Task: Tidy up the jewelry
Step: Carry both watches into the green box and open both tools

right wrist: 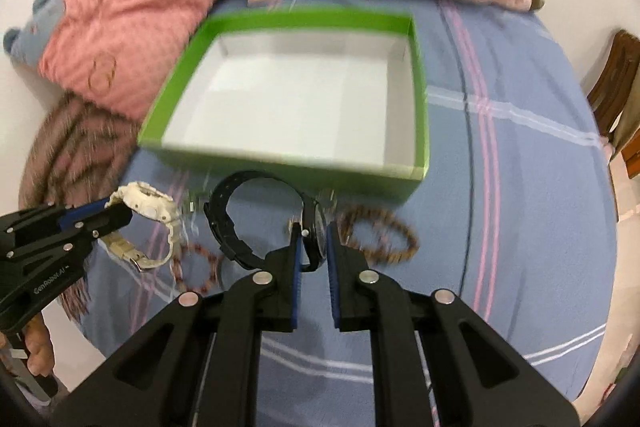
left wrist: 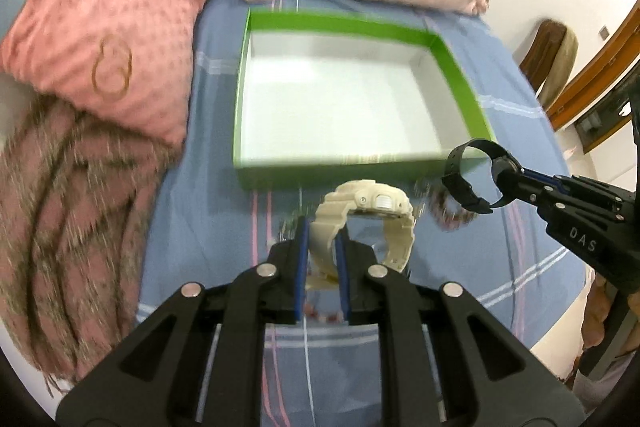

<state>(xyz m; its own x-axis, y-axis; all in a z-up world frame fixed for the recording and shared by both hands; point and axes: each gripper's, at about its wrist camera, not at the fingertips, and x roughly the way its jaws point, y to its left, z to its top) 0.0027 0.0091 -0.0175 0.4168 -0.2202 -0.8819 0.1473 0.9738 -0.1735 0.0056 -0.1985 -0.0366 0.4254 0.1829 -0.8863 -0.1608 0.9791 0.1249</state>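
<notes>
Watches first: your left gripper (left wrist: 322,247) is pinching the strap of the chunky cream plastic watch (left wrist: 362,215), and your right gripper (right wrist: 311,243) is pinching the round face of the black rubber watch (right wrist: 256,219). Both hang just in front of the empty green cardboard box (right wrist: 418,107). Two brown bead bracelets (right wrist: 380,235) lie on the blue checked bedsheet (right wrist: 520,187). Go slowly; a thin pinch could let a watch swing and drop outside the box.

My right gripper (left wrist: 516,183) carries "DAS" in white letters on its black body; my left gripper (right wrist: 116,215) reads "GenRobot.AI" along its side.
</notes>
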